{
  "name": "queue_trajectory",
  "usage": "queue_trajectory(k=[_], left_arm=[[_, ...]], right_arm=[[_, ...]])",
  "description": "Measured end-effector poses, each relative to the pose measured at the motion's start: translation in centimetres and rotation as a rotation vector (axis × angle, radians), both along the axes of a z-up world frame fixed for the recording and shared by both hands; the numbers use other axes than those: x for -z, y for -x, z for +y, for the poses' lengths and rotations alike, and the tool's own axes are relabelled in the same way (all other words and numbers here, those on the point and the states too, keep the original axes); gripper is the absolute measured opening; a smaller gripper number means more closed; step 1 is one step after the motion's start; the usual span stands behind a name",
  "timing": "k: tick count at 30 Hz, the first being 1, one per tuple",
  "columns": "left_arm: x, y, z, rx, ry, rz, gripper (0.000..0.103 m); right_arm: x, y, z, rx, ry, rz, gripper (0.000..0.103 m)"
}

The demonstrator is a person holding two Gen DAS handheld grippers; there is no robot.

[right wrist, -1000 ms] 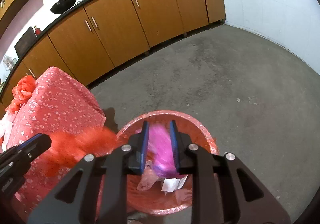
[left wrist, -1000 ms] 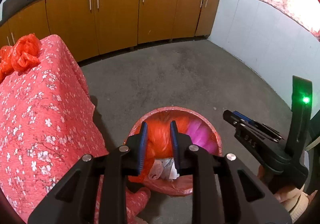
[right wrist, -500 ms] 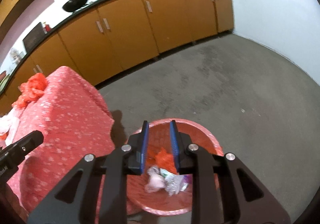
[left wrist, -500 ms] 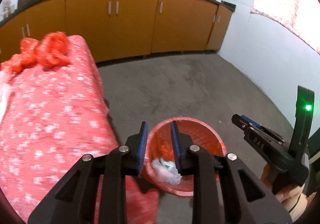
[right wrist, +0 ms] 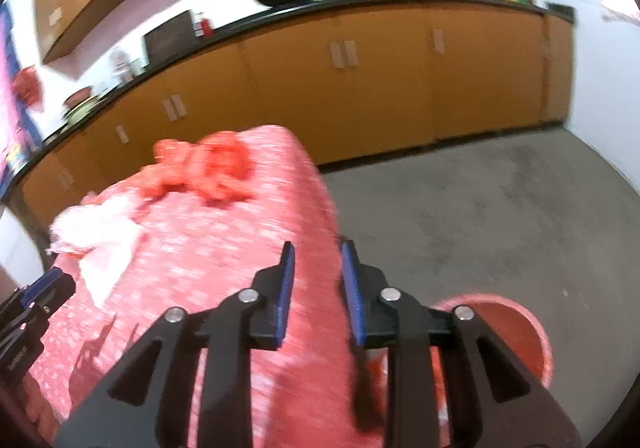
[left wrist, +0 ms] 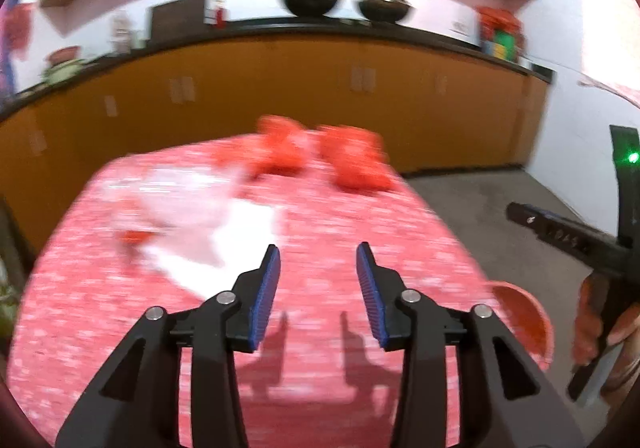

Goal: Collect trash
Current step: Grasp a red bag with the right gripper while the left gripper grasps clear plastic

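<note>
Both views are blurred by motion. My left gripper (left wrist: 318, 268) hangs over the red flowered tablecloth (left wrist: 320, 328), its jaws opening with nothing between them. Ahead of it lie a crumpled white bag (left wrist: 208, 224) and two red plastic bags (left wrist: 356, 160) at the table's far end. My right gripper (right wrist: 317, 268) is above the table's right edge, jaws opening and empty. The same red bags (right wrist: 212, 168) and white bag (right wrist: 96, 224) show in the right wrist view. The red trash bin (right wrist: 516, 324) stands on the floor beside the table, its rim (left wrist: 524, 316) also in the left wrist view.
Orange cabinets (right wrist: 380, 80) under a dark counter with two black woks (left wrist: 312, 2) run along the far wall. Grey concrete floor (right wrist: 480, 216) spreads to the right of the table. A white wall (left wrist: 580, 108) closes the right side. A hand (left wrist: 608, 344) holds the right gripper's handle.
Both grippers have lifted away from the trash bin and swung over to the table. The red and pink bags they held are gone from the jaws, which now stand wider.
</note>
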State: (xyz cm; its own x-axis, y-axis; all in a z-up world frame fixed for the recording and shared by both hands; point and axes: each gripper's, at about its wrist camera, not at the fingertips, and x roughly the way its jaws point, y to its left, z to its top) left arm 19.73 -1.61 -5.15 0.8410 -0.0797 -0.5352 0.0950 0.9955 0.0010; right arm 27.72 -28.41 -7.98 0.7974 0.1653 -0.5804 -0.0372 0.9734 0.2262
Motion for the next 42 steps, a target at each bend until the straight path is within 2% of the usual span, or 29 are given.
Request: queue_trajectory(k=[3, 6, 7, 10, 13, 21, 23, 25, 27, 30, 35, 42], left_arm=[[-0.4, 0.3, 4.7, -0.094, -0.011, -0.027, 0.046], [-0.5, 0.3, 9.3, -0.184, -0.009, -0.035, 0.049], [-0.5, 0.3, 10.2, -0.2, -0.005, -0.035, 0.051], [-0.2, -0.3, 13.0, -0.251, 0.002, -0.035, 0.053], [0.1, -0.9, 15.0, -0.281, 0.016, -0.035, 0.057], [0.6, -2.1, 17.5, -0.303, 0.059, -0.029, 0.059], [0.7, -2.2, 17.8, -0.301, 0.068, -0.029, 0.06], [0.8, -2.2, 18.0, -0.293, 0.075, -0.03, 0.061], [0.7, -2.2, 17.9, -0.288, 0.081, -0.032, 0.062], [0.5, -2.2, 17.9, -0.275, 0.108, -0.039, 0.065], [0.5, -3.1, 17.4, -0.273, 0.092, -0.03, 0.066], [0.7, -6.4, 20.2, -0.346, 0.201, 0.047, 0.062]], right_arm=[[-1.1, -2.0, 4.5, -0.061, 0.006, -0.012, 0.033], [-1.6, -3.8, 7.5, -0.077, 0.024, -0.022, 0.048], [-1.8, -4.5, 8.6, -0.079, 0.035, -0.025, 0.053], [-1.9, -6.9, 11.2, -0.067, 0.077, -0.025, 0.058], [-1.6, -9.3, 12.9, -0.034, 0.125, -0.01, 0.06], [0.1, -13.7, 15.4, 0.036, 0.221, 0.051, 0.063], [0.4, -14.6, 15.8, 0.035, 0.22, 0.079, 0.059], [0.7, -15.1, 15.8, 0.036, 0.213, 0.1, 0.039], [1.0, -15.5, 15.9, 0.019, 0.205, 0.124, 0.026], [1.2, -15.2, 16.1, -0.002, 0.196, 0.125, 0.016], [1.3, -14.1, 16.1, -0.045, 0.159, 0.122, 0.012], [1.3, -12.9, 16.8, -0.073, 0.165, 0.113, 0.012]])
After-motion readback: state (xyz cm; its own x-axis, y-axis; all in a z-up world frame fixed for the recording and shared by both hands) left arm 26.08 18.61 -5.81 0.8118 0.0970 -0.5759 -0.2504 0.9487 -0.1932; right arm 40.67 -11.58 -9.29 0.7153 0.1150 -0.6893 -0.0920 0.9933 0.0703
